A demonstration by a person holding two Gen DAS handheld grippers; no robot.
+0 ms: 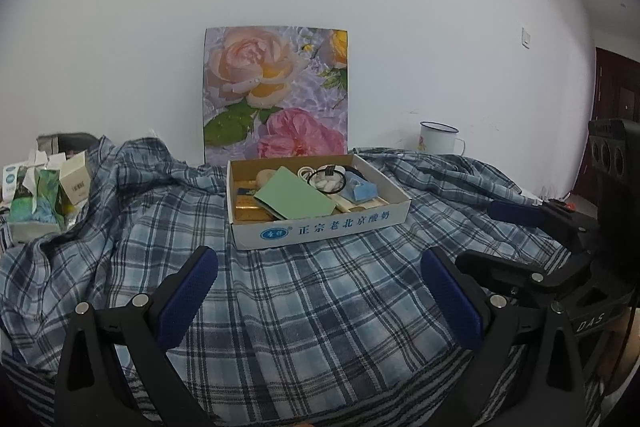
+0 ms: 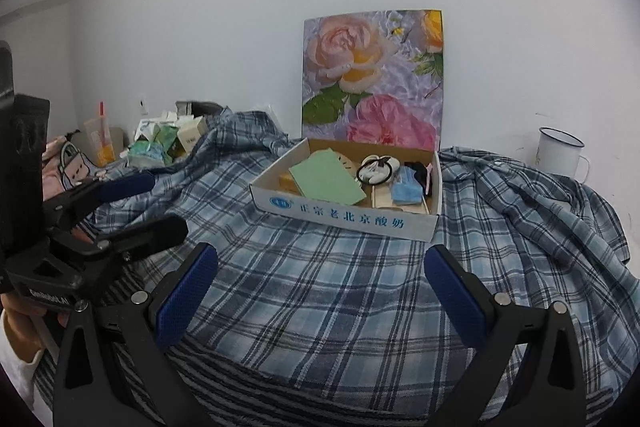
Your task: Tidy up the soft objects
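Across the middle of the surface lies a blue plaid shirt [image 1: 280, 299], spread flat at the near side and bunched into folds toward the left and right edges. On it, toward the far edge, sits a shallow cardboard box [image 1: 320, 223] holding a green card [image 1: 296, 197], a black hair tie [image 1: 326, 181] around white pieces, and a blue face mask [image 2: 406, 193]. Behind the box a floral panel [image 1: 276, 91] leans on the wall. A white enamel mug [image 1: 438, 137] stands at the far right corner; small cartons [image 1: 36, 199] crowd the left edge. Both the left gripper [image 1: 320, 291] and the right gripper [image 2: 320, 287] hover over the shirt's near part, jaws wide apart, holding nothing.
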